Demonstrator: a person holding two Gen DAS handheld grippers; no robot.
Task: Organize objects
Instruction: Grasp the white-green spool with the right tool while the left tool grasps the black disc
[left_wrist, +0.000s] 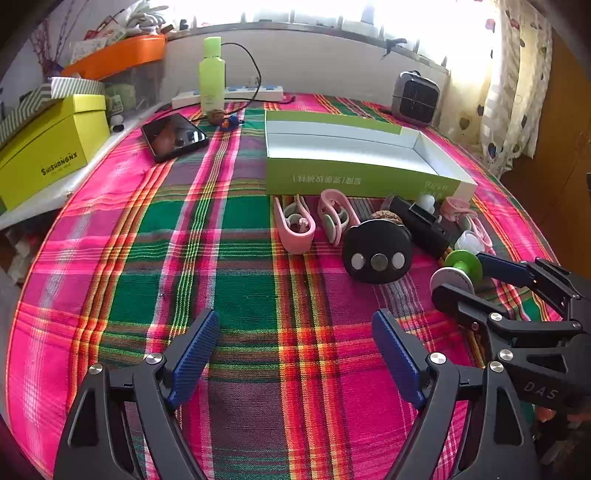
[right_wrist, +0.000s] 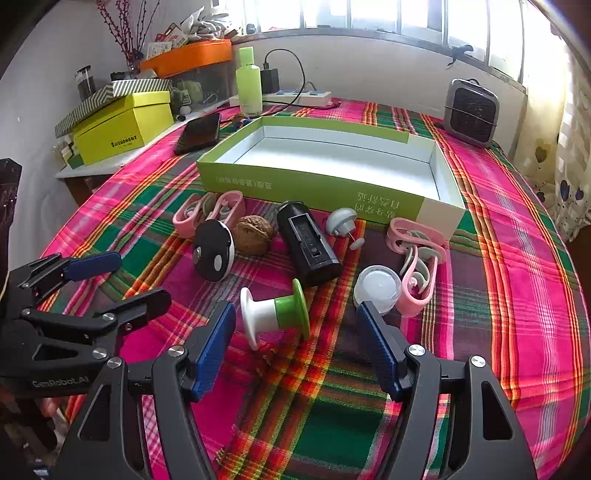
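Observation:
An empty green box (right_wrist: 314, 184) with a white inside lies on the plaid cloth; it also shows in the left wrist view (left_wrist: 351, 177). In front of it lie pink clips (right_wrist: 417, 251), a walnut (right_wrist: 253, 234), a black round disc (right_wrist: 214, 249), a black block (right_wrist: 308, 243), a clear cap (right_wrist: 376, 288) and a green-and-white spool (right_wrist: 275, 314). My right gripper (right_wrist: 295, 350) is open just before the spool, one finger either side. My left gripper (left_wrist: 295, 358) is open and empty over bare cloth, left of the pile. The disc (left_wrist: 376, 251) is ahead of it.
A black phone (left_wrist: 173, 136), a green bottle (left_wrist: 211, 74), a power strip (left_wrist: 236, 94) and a small grey heater (left_wrist: 415, 98) stand at the back. A yellow box (left_wrist: 48, 147) sits on a side shelf at left. A curtain (left_wrist: 517, 85) hangs at right.

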